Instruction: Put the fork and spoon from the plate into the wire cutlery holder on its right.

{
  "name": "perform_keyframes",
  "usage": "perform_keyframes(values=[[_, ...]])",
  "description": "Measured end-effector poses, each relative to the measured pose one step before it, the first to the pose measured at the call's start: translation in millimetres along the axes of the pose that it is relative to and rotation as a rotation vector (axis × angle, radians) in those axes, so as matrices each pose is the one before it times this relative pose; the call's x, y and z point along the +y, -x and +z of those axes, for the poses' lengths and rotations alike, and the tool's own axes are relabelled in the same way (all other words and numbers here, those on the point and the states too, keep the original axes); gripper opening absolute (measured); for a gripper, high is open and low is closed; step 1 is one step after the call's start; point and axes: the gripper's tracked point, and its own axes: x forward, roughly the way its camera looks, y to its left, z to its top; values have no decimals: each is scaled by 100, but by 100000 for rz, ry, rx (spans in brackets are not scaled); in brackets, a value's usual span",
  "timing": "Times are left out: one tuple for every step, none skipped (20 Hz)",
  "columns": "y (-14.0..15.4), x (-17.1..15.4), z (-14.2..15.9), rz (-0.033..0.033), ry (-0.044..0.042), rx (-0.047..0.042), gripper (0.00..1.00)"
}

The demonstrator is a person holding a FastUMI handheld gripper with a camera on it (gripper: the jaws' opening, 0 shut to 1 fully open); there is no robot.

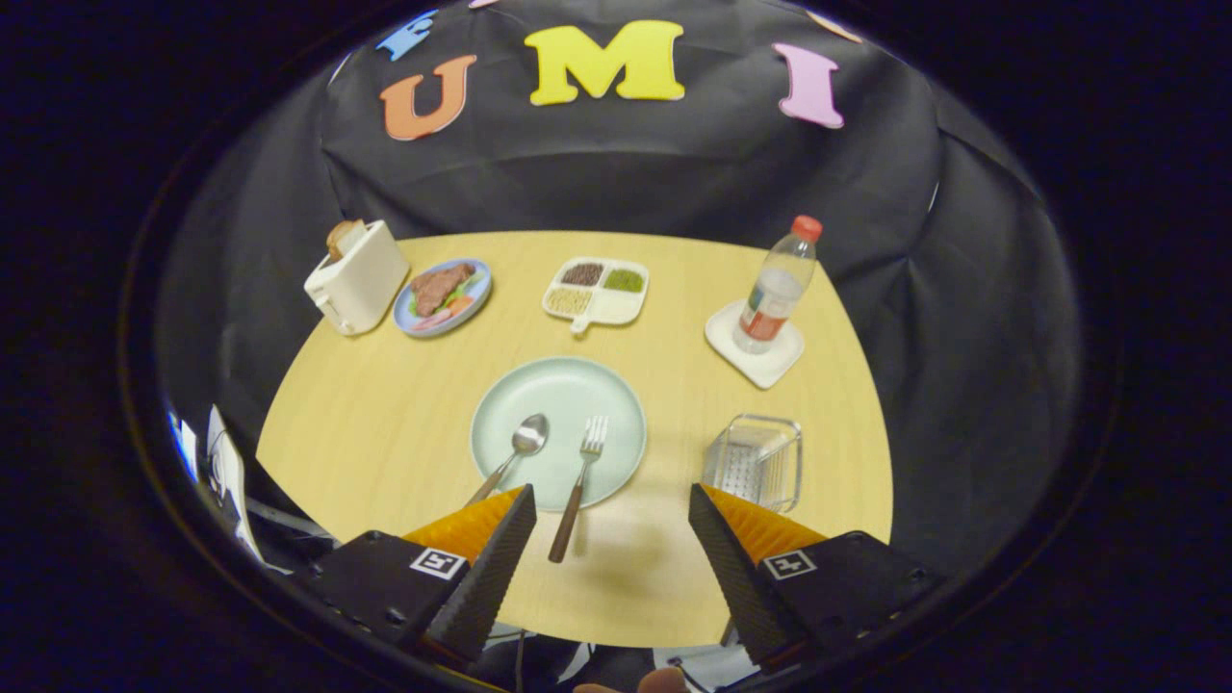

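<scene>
The fork (581,481) lies on the pale green plate (539,385), just ahead of the gripper (612,505) and between the lines of its two fingers, tines pointing away and the brown handle overhanging the near rim onto the table. The spoon (515,454) lies beside it on the same plate, bowl up, its handle running toward the left fingertip; whether the two touch cannot be told. The wire cutlery holder (754,462) stands just beyond the right finger, apart from the plate, and holds nothing visible.

Gripper state: fingers spread wide, nothing between them, hovering short of the plate.

Progress: by judgement, no transfer is complete. Both utensils remain on the plate; two picks and two placements are left.

Item count: one fork, one spoon, one plate, one holder.

Farther beyond the fingers, on the wooden table (366,433): one divided dish of grains (597,289), one blue plate of food (443,296), one toaster (356,276) with bread in it, and one water bottle (776,286) standing on one white coaster (760,366).
</scene>
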Motion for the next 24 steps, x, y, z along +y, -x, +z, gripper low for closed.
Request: perform_keyframes(values=[[-872, 305, -671, 447, -595, 4145, 96], [-1137, 511, -648, 682, -1011, 4647, 95], [-1237, 444, -599, 608, -761, 4308, 95], [-1055, 296, -319, 678, -1083, 3305, 95], [-1041, 100, -386, -352, -1342, 3757, 95], [-1046, 100, -378, -61, -1231, 3649, 95], [-844, -94, -292, -867, -575, 3148, 94], [-1048, 136, -262, -259, -554, 2927, 93], [-876, 253, -403, 126, -393, 2219, 87], [-598, 98, -340, -108, 165, 2429, 82], [-608, 373, -219, 758, 196, 1520, 81], [-299, -18, 181, -244, 714, 966, 79], [-592, 144, -286, -47, 573, 1523, 73], [-266, 68, -71, 158, -101, 1484, 67], [-367, 179, -4, 281, -200, 1099, 61], [-207, -58, -97, -346, 195, 1071, 55], [-296, -61, 147, 545, -1105, 811, 41], [-392, 77, 152, -139, -1934, -291, 27], [365, 183, -123, 965, -630, 481, 13], [63, -200, -65, -347, -237, 532, 9], [-369, 187, 101, 1975, -508, -820, 6], [506, -89, 77, 43, 412, -283, 5], [226, -42, 7, 68, -376, -948, 1], [251, -45, -76, 211, 87, 115, 1]])
